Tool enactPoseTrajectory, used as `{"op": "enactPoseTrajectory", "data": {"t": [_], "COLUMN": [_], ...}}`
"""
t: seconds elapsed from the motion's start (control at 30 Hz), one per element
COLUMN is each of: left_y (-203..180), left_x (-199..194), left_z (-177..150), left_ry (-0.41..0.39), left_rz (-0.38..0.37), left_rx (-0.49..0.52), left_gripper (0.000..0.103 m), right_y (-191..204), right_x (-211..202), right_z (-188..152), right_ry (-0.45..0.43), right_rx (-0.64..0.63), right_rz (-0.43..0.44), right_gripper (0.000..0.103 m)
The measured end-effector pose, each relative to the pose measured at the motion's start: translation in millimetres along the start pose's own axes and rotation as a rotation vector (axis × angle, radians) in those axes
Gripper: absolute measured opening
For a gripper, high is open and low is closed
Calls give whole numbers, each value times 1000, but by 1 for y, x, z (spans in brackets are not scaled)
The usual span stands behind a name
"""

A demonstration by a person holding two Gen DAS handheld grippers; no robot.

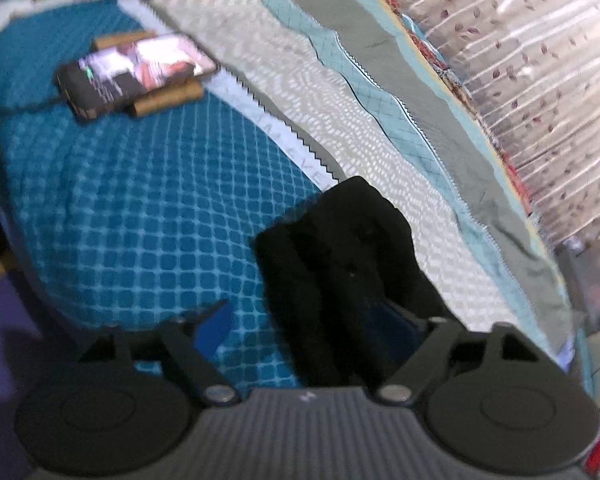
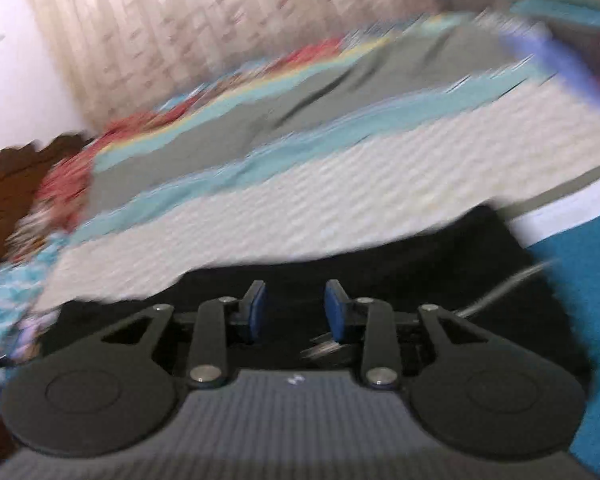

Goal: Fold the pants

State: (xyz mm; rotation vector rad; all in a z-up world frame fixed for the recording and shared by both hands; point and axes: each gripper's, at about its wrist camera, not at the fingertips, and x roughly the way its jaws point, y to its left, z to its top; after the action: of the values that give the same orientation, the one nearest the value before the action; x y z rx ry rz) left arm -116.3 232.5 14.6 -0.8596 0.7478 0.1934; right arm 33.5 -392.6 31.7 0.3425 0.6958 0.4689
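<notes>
black pants (image 1: pixel 340 256) on quilt (image 1: pixel 120 208); left gripper (image 1: pixel 304 332) agape.

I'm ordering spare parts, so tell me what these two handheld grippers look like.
Both match: the left gripper and right gripper have a grey ribbed body with a small white mark, two round black discs, black linkage arms on silver pivot pins, and blue pads on black fingers.

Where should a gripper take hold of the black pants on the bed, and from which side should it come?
Probably at the near edge of the black fabric pants, approached from the front edge of the blue checked quilt. In the left wrist view the pants lie bunched in a raised heap, so their folds give the wide-open left gripper something to pinch. Blur hides the exact hem.
</notes>
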Motion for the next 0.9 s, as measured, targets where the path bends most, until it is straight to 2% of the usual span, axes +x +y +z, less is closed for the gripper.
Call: {"op": "enactPoseTrajectory", "data": {"t": [0.07, 0.13, 0.17, 0.3, 0.37, 0.4, 0.43, 0.5, 0.53, 0.6, 0.7, 0.8, 0.9], "left_y": [6, 9, 11, 8, 2, -2, -3, -6, -11, -29, -72, -119, -158], "left_x": [12, 25, 31, 46, 51, 55, 57, 53, 49, 35, 18, 11, 22], "left_z": [2, 5, 6, 7, 6, 6, 7, 4, 3, -3, -17, -41, -75], "left_ry": [15, 27, 23, 6, -3, -3, -4, -26, -38, -77, -111, -110, -41], "left_rz": [-27, -65, -74, -117, -113, -71, -43, -45, -56, -97, -189, -273, -352], "left_rx": [-29, -45, -56, -70, -30, -12, 2, 20, 40, 134, 315, 511, 680], "left_gripper": [85, 100, 102, 101, 73, 49, 40, 32, 29, 28, 28, 28, 29], "right_y": [31, 67, 85, 161, 195, 207, 217, 228, 230, 227, 216, 170, 114], "right_x": [23, 55, 71, 135, 166, 183, 200, 233, 244, 245, 232, 195, 152], "right_z": [-8, -14, -16, -17, -15, -18, -21, -33, -42, -48, -37, -16, -1], "right_ry": [83, 186, 233, 379, 439, 474, 511, 588, 618, 599, 615, 470, 317], "right_rx": [-20, -26, -22, -38, -37, -26, -8, 29, 39, 69, 129, 274, 389], "right_rz": [76, 156, 198, 331, 365, 369, 363, 334, 300, 305, 357, 409, 365], "right_gripper": [36, 34, 33, 33, 33, 33, 33, 32, 26, 23, 26, 29, 30]}}
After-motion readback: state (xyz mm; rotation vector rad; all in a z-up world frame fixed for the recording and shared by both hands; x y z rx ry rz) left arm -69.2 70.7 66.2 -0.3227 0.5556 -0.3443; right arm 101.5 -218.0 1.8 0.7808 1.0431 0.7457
